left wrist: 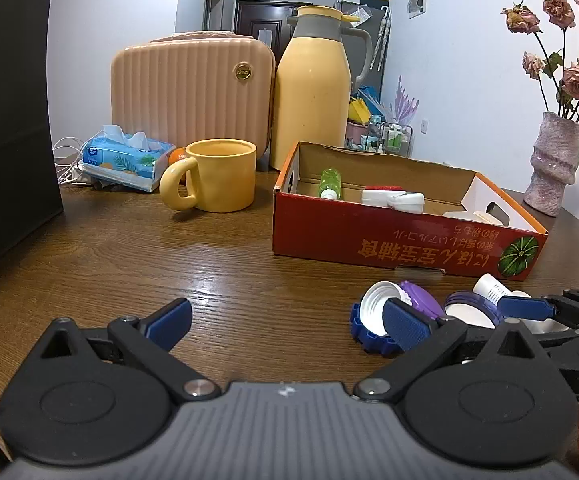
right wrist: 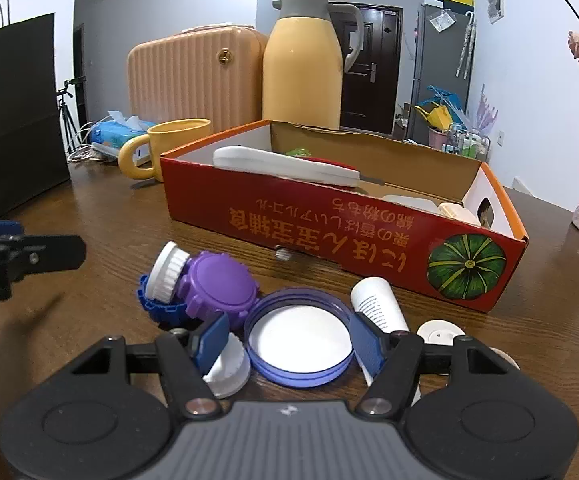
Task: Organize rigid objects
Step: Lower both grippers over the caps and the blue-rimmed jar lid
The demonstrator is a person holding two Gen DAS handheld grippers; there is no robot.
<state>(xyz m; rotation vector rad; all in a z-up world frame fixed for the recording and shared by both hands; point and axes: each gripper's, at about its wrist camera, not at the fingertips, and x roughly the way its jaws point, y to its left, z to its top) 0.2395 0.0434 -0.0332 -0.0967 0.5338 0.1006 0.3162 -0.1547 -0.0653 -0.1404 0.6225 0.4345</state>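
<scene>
Two tongs: both spread wide, neither gripping anything.
Right tongs (right wrist: pixel 287 342): blue pads either side of the blue lid (right wrist: pixel 299 338), which lies rim-up on the table (right wrist: pixel 89 280); whether the pads touch it, I cannot tell.
Left tongs (left wrist: pixel 287 320): over bare wood, left of the lids.
Lid pile: purple lid (right wrist: pixel 219 284), white cap (right wrist: pixel 167 272), white tube (right wrist: pixel 377 306) just in front of the box.
Box (right wrist: pixel 341 236): red, holds a green bottle (left wrist: pixel 329 182) and white items.
Behind: mug (left wrist: pixel 219 174), flask (left wrist: pixel 313 88).

Even indoor light, soft glare on the wooden table (left wrist: pixel 217 276), fisheye-curved dark corners.
</scene>
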